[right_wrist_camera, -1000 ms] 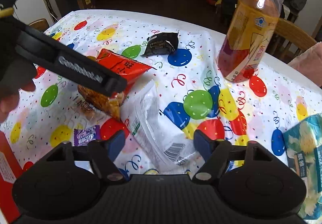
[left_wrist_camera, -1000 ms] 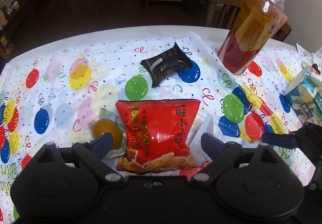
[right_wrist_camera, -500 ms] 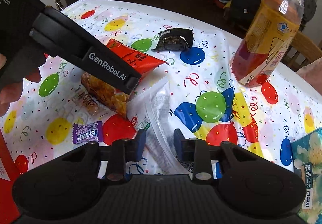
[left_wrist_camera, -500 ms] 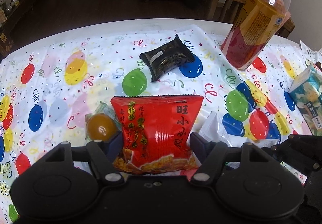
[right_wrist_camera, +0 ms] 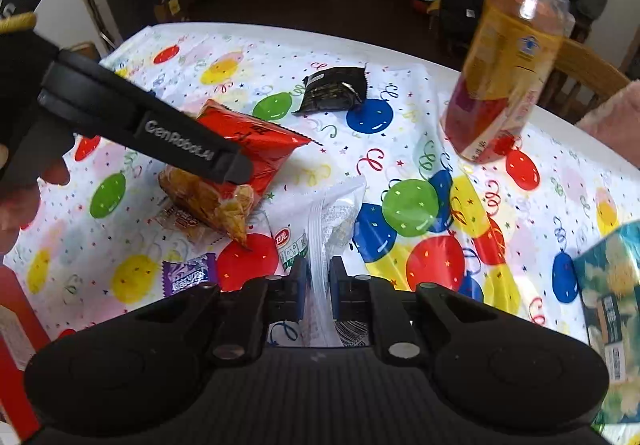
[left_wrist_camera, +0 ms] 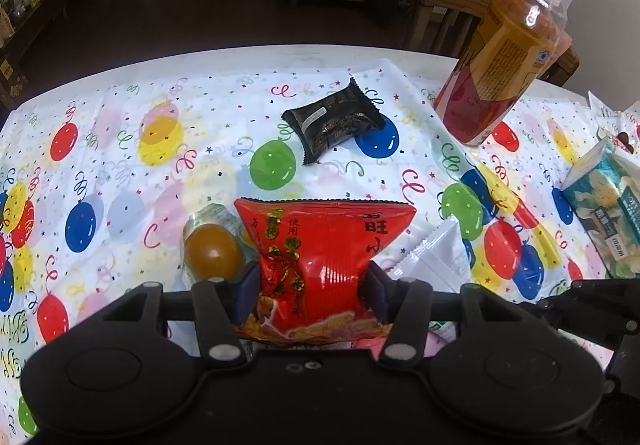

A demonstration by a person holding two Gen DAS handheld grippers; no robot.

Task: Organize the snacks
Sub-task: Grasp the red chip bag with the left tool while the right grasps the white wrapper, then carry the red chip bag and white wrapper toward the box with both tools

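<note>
Both claws are pinching now: our left claw (left_wrist_camera: 310,287) squeezes the red snack bag (left_wrist_camera: 320,257) across its lower half, while our right claw (right_wrist_camera: 318,287) grips the near end of the white packet (right_wrist_camera: 332,221). Each pack lies on the counter (left_wrist_camera: 180,85), long axis running straight away from its claw, the two just beside each other. The only container we see is a red box (right_wrist_camera: 12,309) at the left edge, nearer our left hand; its contents stay hidden.
</note>
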